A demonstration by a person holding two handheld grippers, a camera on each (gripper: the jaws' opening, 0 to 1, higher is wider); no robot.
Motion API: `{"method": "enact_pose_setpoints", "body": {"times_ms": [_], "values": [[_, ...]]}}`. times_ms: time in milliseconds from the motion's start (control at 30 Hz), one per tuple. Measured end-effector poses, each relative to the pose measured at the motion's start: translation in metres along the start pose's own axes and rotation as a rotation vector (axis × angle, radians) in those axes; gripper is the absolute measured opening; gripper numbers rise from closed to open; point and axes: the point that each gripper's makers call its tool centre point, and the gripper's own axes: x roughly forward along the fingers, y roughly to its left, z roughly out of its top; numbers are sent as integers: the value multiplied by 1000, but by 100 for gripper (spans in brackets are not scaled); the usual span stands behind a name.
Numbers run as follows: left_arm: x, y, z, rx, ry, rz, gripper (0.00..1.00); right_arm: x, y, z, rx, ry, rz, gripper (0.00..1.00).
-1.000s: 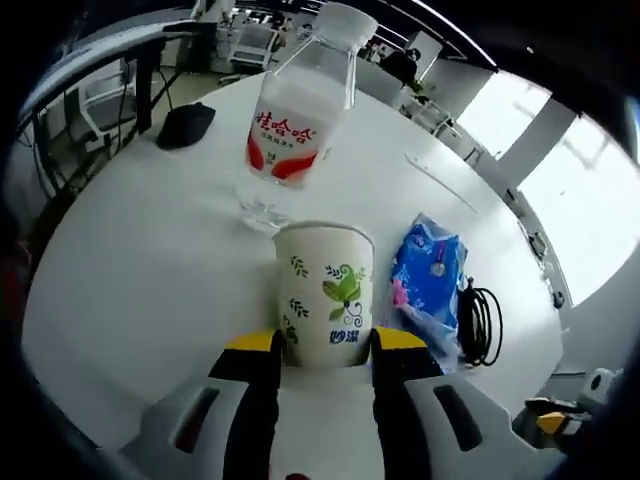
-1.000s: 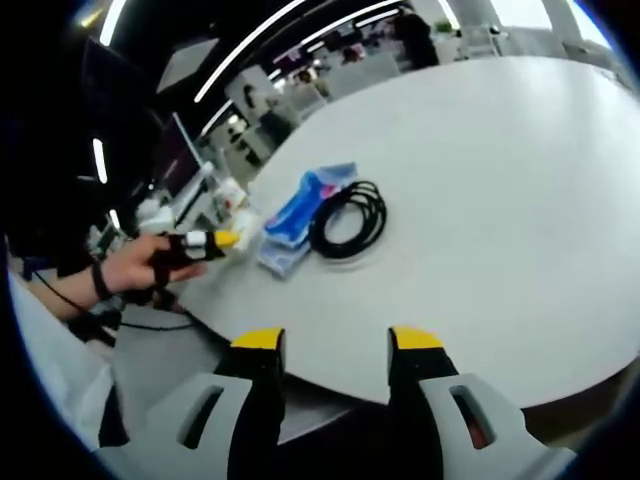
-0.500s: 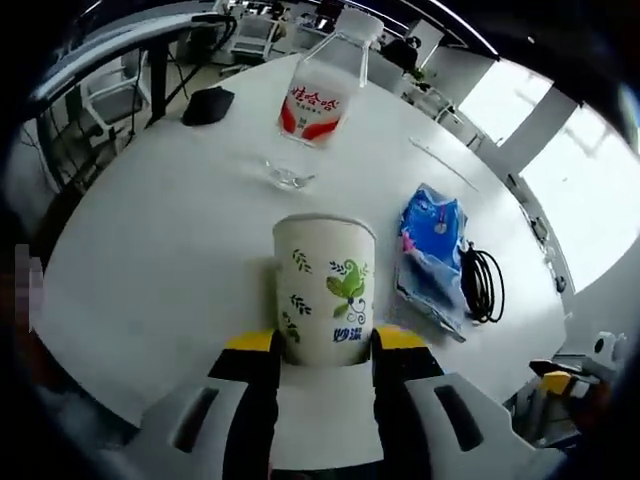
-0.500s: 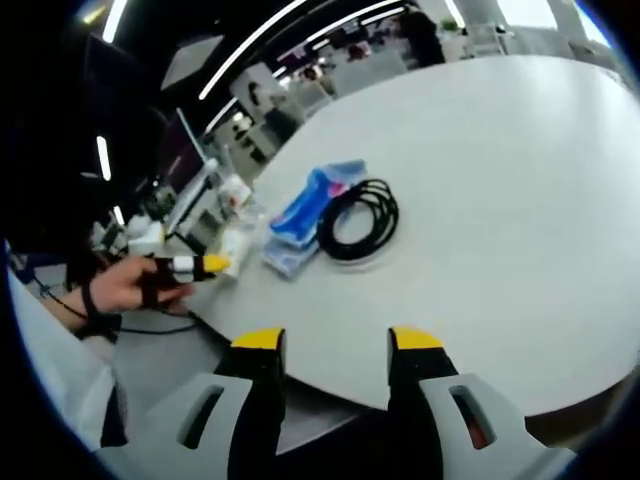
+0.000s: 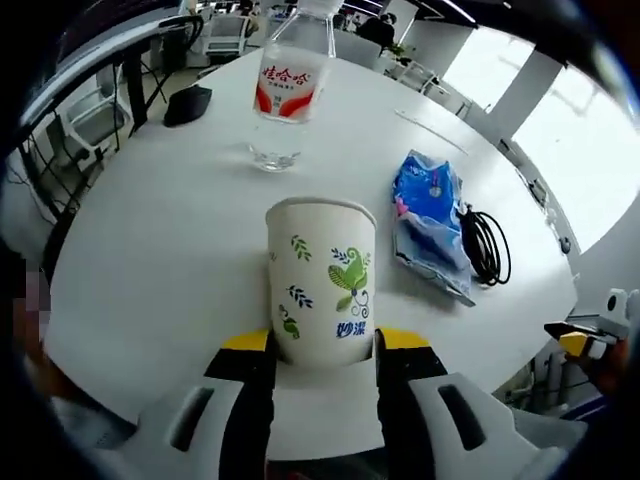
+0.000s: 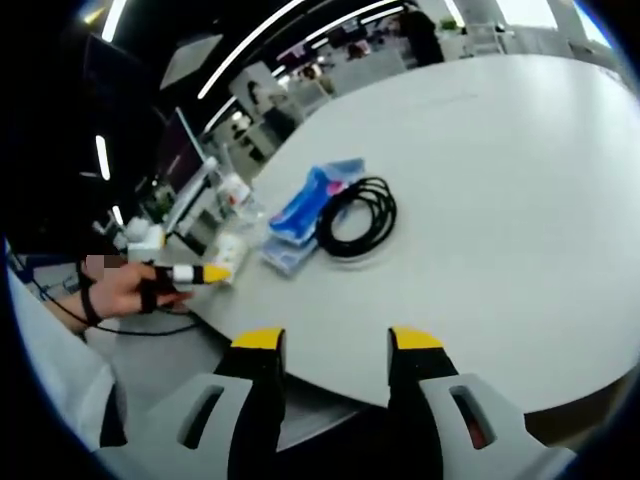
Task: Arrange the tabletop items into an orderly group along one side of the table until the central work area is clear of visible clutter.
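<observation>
In the left gripper view, the left gripper point(image 5: 322, 345) grips a paper cup point(image 5: 321, 280) between its jaws, upright over the near edge of the table point(image 5: 150, 250). Further in lies a blue packet point(image 5: 430, 225) with a coiled cable point(image 5: 487, 245) just beside it, towards the right edge. A water bottle point(image 5: 286, 85) stands near the far edge. In the right gripper view, the right gripper point(image 6: 336, 342) is open and holds nothing, at the near edge.

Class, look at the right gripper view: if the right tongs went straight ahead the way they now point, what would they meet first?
The right tongs stand open and empty. Straight ahead lies bare white table. The coiled black cable sits slightly left of that line, so the way looks free, though depth is hard to judge.
</observation>
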Motion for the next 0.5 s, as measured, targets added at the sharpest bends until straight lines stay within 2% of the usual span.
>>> {"method": "enact_pose_setpoints", "body": {"times_ms": [167, 300, 500], "values": [[2, 1, 0, 11, -4, 7, 42, 0, 0, 2, 0, -3, 0, 39], [4, 1, 1, 30, -16, 6, 38, 0, 0, 2, 0, -3, 0, 39], [3, 1, 1, -11, -26, -11, 37, 0, 2, 4, -3, -3, 4, 39]]}}
